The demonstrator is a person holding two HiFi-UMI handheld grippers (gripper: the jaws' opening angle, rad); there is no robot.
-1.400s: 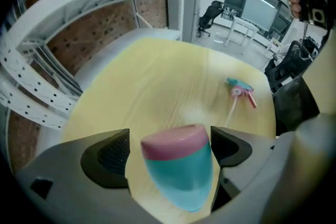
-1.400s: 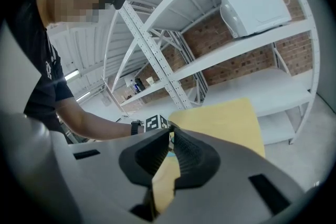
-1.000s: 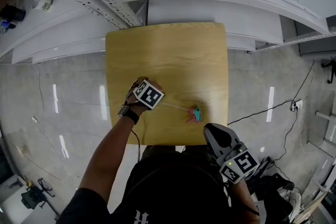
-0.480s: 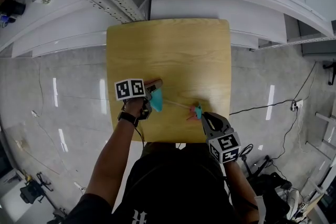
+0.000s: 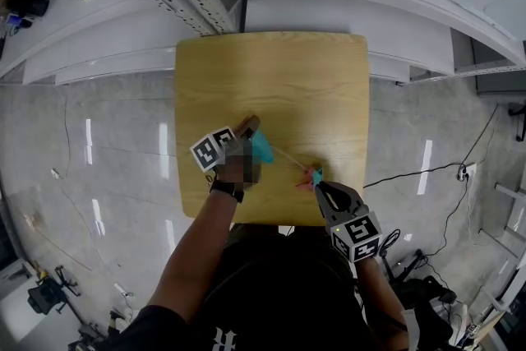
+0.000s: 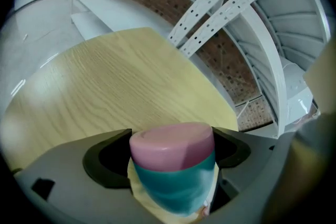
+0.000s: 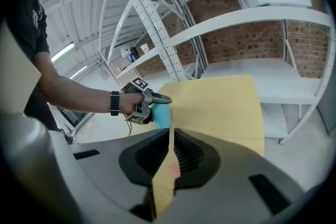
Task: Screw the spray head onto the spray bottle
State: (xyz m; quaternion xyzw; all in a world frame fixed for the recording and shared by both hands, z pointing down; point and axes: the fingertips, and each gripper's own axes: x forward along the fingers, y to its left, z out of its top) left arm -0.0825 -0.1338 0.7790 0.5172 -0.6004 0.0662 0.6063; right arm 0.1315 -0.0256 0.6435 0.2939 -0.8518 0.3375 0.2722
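Two hand-held grippers over one wooden table (image 5: 271,78). Item one, the left gripper (image 5: 251,136): jaws spread wide and clamped on a teal spray bottle (image 6: 173,165) with a pink base, held tilted above the tabletop. Item two, the right gripper (image 5: 322,189): jaws closed to a thin slit, tips at the spray head (image 5: 311,176) near the table's front edge; whether they pinch it cannot be told. One thin tube (image 5: 285,157) runs from the spray head toward the spray bottle.
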